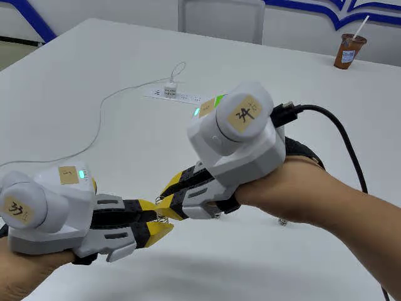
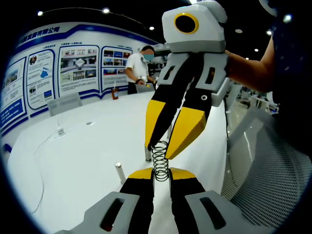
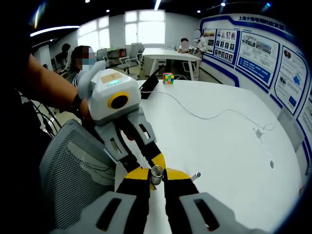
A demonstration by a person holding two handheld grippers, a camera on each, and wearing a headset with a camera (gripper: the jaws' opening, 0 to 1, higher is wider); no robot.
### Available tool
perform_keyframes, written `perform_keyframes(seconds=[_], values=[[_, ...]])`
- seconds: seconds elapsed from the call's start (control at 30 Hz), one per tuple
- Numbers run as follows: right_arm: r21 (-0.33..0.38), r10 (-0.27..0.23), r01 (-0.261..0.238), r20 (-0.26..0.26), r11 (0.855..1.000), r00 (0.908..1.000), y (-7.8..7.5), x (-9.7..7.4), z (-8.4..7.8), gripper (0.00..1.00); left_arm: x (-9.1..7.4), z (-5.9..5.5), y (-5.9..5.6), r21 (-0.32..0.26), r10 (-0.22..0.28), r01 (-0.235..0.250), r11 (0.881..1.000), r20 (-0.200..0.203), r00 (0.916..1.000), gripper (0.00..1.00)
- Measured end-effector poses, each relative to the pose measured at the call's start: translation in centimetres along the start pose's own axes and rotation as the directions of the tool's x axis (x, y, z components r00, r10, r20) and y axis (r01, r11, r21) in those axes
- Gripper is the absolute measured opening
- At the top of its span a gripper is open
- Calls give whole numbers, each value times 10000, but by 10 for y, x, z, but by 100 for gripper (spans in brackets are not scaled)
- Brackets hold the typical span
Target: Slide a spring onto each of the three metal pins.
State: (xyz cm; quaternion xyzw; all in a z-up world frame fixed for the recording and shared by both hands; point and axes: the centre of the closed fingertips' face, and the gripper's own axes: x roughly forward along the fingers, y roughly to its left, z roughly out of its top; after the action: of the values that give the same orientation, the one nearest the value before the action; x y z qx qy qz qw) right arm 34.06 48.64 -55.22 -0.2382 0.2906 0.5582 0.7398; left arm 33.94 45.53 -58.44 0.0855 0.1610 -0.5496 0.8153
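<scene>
The left gripper (image 2: 161, 174) clamps the lower end of a spring (image 2: 160, 161) at the bottom centre of the left gripper view, the right gripper (image 2: 161, 150) seemingly pinching its top from above, while a metal pin (image 2: 119, 171) stands upright on the white table (image 2: 87, 146) just left of them.

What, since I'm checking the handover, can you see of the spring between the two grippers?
The spring is a small, silvery bare-metal coil with open turns. It is held in the air above the white table, spanning both grippers: the left gripper pinches one end in its yellow jaw tips, and the right gripper pinches the other. In the right gripper view it appears end-on, as a ring.
</scene>
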Motion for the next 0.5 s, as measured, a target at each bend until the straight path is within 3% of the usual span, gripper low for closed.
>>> perform_keyframes(seconds=[0.5], values=[[166, -353, 350, 187, 9992, 9992, -13, -7, 1, 12, -6, 0, 6, -290, 275, -274, 9992, 51, 9996, 28]])
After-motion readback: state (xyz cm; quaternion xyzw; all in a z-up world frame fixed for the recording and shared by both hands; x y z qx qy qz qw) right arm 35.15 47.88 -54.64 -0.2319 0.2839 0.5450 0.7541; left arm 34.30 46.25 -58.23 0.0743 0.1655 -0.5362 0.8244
